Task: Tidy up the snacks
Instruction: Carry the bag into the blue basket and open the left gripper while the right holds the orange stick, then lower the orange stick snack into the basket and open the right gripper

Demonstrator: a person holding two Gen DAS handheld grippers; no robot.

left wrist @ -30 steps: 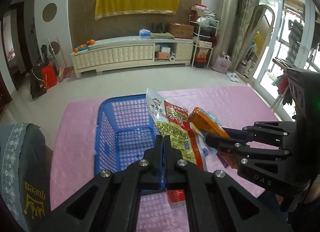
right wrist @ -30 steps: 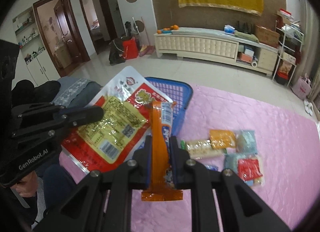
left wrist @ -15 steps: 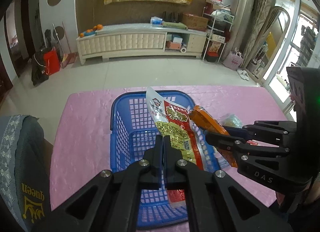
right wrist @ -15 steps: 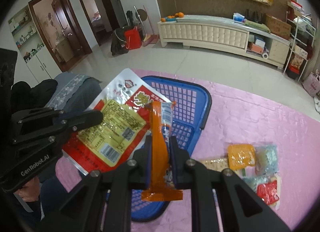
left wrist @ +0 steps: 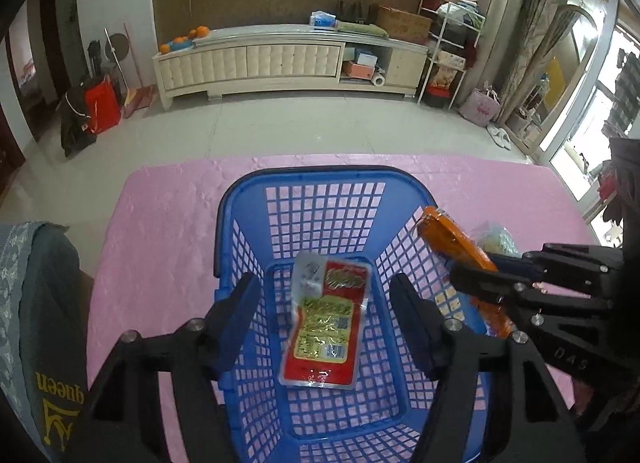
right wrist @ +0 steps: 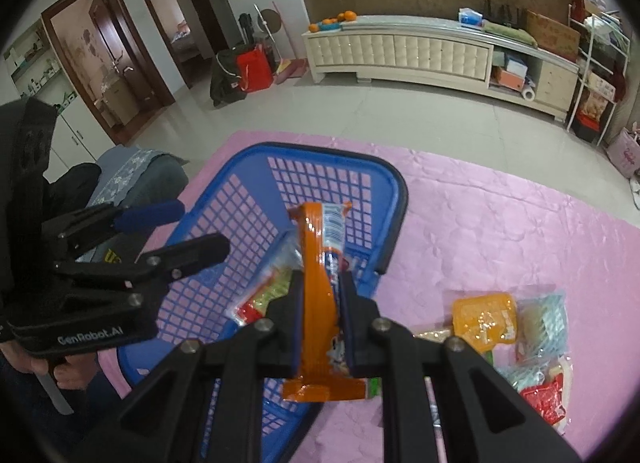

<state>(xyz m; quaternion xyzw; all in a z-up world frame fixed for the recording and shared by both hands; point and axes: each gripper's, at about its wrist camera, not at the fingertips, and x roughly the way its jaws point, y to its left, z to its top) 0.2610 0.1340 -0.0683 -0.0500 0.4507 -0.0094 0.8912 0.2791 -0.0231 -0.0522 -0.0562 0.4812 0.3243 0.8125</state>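
Red packet [left wrist: 326, 321] lies in blue basket [left wrist: 240, 199]; left tool [left wrist: 322, 303] opening, empty; right tool [right wrist: 320, 295] clamps orange packet [right wrist: 318, 287]

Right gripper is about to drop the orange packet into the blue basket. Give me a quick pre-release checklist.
1. Red and yellow packet lying in the blue basket: ok.
2. Left gripper jaws opening, nothing between them: ok.
3. Right gripper gripping the orange packet: ok.
4. Orange packet over the basket opening: ok, near its right wall.
5. Left gripper out of the drop path: not ok, it hangs over the basket.
6. Remaining snacks on the pink cloth: not ok, unsorted.
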